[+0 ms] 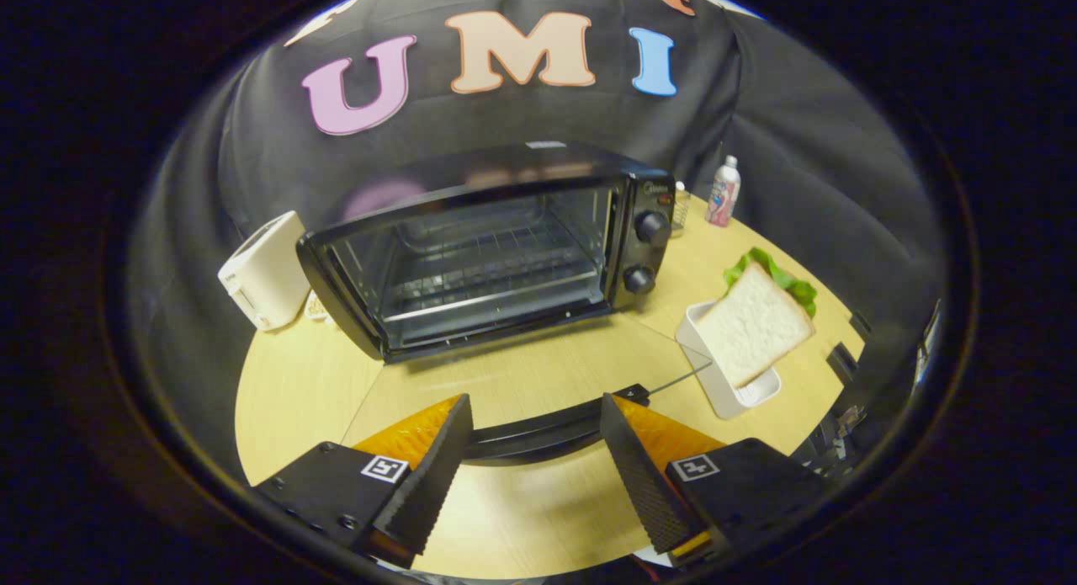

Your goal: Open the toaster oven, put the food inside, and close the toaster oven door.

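In the gripper view, the gripper (534, 463) has its fingers spread wide apart and holds nothing; a wooden table (286, 391) shows between them. The toaster oven (496, 248) stands beyond the fingers on the table, its glass door (522, 379) swung fully down and lying flat toward the gripper. The door's dark handle (547, 429) runs across just ahead of the fingertips, in the gap between them, and whether it touches them cannot be told. Inside the oven a wire rack (488, 269) is visible, with nothing on it. Two knobs (646, 252) sit one above the other on the oven's right panel. The food, a sandwich (757, 320) of white bread with green lettuce, leans in a white tray (730, 400) to the right of the open door, near the right finger. A white toaster (265, 269) stands just left of the oven. Behind the oven's right corner are a small glass (680, 206) and a bottle (724, 191).
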Action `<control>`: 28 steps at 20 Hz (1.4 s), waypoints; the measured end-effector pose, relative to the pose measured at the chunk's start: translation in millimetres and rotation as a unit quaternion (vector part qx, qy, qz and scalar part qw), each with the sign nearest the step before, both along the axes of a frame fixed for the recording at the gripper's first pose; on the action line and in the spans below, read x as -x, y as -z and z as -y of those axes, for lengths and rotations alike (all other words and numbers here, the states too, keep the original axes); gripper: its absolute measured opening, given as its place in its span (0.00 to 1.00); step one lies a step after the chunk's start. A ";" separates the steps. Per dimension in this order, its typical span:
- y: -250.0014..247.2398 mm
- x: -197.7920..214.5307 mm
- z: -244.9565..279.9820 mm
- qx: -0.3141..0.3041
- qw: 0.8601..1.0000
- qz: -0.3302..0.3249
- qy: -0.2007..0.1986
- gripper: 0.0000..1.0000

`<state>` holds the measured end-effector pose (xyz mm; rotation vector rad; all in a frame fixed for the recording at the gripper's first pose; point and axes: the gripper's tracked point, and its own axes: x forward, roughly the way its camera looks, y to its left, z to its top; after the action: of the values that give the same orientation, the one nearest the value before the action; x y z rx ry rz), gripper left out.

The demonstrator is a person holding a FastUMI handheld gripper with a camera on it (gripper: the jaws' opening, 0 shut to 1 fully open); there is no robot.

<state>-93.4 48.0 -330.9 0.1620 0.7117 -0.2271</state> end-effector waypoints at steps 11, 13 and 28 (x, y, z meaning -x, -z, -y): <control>51.4 -12.5 14.0 -0.001 1.000 -0.021 0.003 0.98; 47.2 -11.5 14.1 -0.004 0.999 -0.030 -0.012 0.97; -52.1 -17.4 200.4 0.031 0.999 0.001 0.031 0.97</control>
<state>-76.0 -152.4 -278.8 0.1242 0.6983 -0.3073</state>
